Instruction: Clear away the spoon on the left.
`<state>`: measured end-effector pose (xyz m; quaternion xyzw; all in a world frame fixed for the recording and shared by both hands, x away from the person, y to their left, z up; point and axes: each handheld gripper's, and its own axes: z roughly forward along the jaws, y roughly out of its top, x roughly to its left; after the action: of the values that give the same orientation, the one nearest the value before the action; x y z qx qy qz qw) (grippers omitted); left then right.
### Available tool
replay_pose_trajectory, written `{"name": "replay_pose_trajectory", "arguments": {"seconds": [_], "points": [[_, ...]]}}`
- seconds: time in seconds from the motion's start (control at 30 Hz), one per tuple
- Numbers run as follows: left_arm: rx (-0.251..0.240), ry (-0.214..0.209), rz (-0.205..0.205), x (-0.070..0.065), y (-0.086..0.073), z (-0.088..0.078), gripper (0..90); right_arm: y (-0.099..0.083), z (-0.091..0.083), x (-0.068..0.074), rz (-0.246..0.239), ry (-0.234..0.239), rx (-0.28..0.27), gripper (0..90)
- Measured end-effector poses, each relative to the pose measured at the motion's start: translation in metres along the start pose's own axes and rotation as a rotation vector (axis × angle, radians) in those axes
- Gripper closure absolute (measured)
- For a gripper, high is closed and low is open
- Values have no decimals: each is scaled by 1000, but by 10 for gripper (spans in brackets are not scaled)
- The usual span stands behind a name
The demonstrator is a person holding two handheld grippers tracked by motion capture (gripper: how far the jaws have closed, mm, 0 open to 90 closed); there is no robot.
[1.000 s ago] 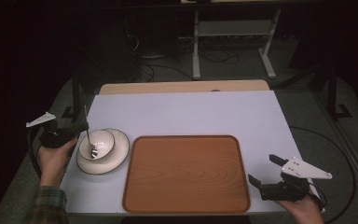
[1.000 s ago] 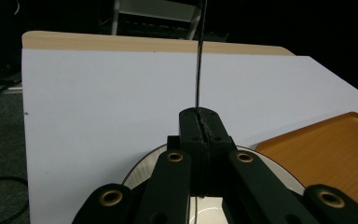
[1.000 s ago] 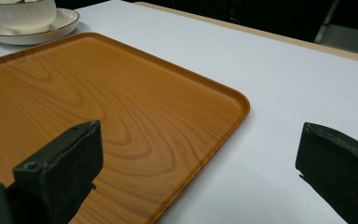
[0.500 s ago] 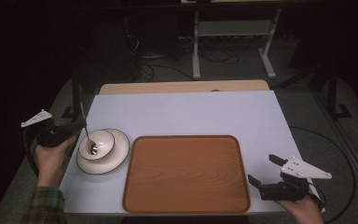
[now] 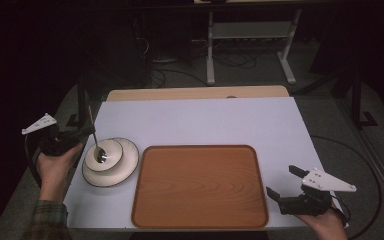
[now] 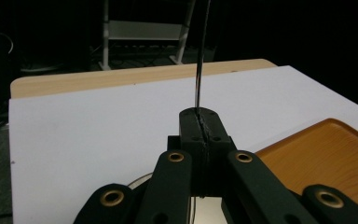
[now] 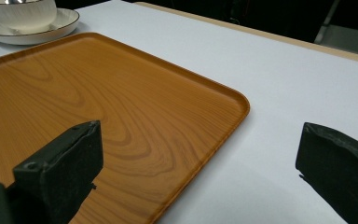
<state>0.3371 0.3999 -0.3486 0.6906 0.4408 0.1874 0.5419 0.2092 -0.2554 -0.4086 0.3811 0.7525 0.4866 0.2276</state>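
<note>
Left gripper (image 5: 86, 131) is clenched on a spoon (image 5: 94, 141) handle, its bowl dipped into the white cup (image 5: 103, 152) on its saucer (image 5: 111, 162) at the worktop's (image 5: 205, 120) left edge. Just beside sits the wooden tray (image 5: 200, 186). Over at the near right corner, right gripper (image 5: 283, 182) hangs released, jaws wide apart.

No text, label, brand, number or sign can be read anywhere in these pictures.
</note>
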Motion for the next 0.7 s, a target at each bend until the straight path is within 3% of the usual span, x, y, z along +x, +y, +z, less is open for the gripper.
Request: {"name": "replay_pose_trajectory", "arguments": {"seconds": [0.7], "points": [[7,-106,61,-39,20,9,898,0,0,0,0,1,-2,1]]}}
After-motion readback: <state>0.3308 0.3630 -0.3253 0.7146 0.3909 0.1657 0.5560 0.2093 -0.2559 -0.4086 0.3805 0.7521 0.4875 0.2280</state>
